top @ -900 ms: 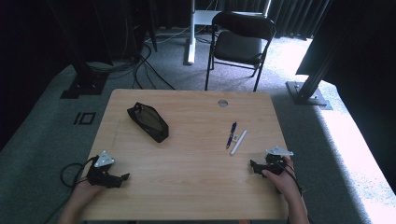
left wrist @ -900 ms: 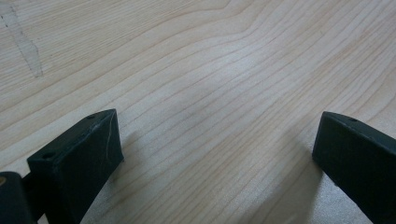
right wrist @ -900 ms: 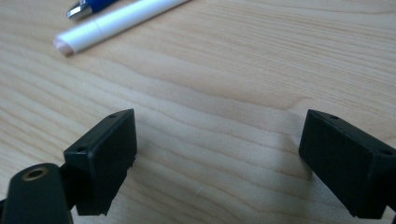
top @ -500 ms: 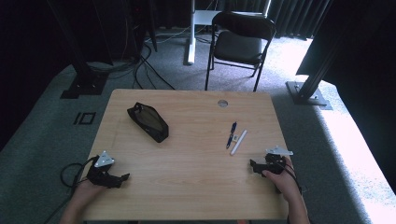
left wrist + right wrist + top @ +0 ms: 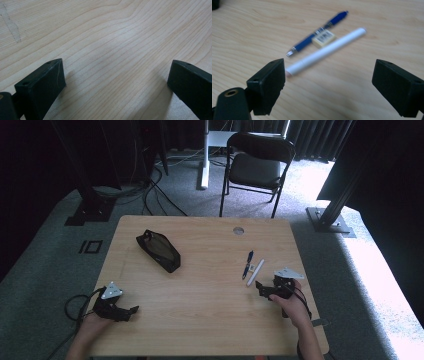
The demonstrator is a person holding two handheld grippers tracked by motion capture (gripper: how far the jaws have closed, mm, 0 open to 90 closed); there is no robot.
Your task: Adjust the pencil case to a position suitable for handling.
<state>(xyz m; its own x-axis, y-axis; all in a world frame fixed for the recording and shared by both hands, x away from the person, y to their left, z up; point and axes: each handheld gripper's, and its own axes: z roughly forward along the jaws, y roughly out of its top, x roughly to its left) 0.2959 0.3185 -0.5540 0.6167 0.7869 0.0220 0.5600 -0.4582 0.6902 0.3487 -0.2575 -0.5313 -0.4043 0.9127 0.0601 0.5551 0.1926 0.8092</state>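
Note:
A white pen point(image 5: 255, 273) lies on the wooden table point(image 5: 210, 320) right of centre, with a blue pen point(image 5: 248, 264) alongside and a small eraser point(image 5: 252, 266) between them. My right gripper point(image 5: 262, 290) rests low on the table just short of the white pen's near end, jaws wide apart and empty. In the right gripper view the white pen point(image 5: 325, 51), blue pen point(image 5: 319, 31) and labelled eraser point(image 5: 323, 38) lie ahead of the open right gripper point(image 5: 329, 85). My left gripper point(image 5: 127, 312) sits at the front left, open over bare wood, as the left gripper point(image 5: 115, 85) view confirms.
A black zipped pencil case point(image 5: 157, 251) lies at the table's back left. A round cable hole point(image 5: 238, 230) is near the far edge. Beyond the table stand a folding chair point(image 5: 257, 167) and black stands with cables on the carpet.
My right gripper has slid a little forward and left, closer to the white pen. The left gripper has stayed where it was.

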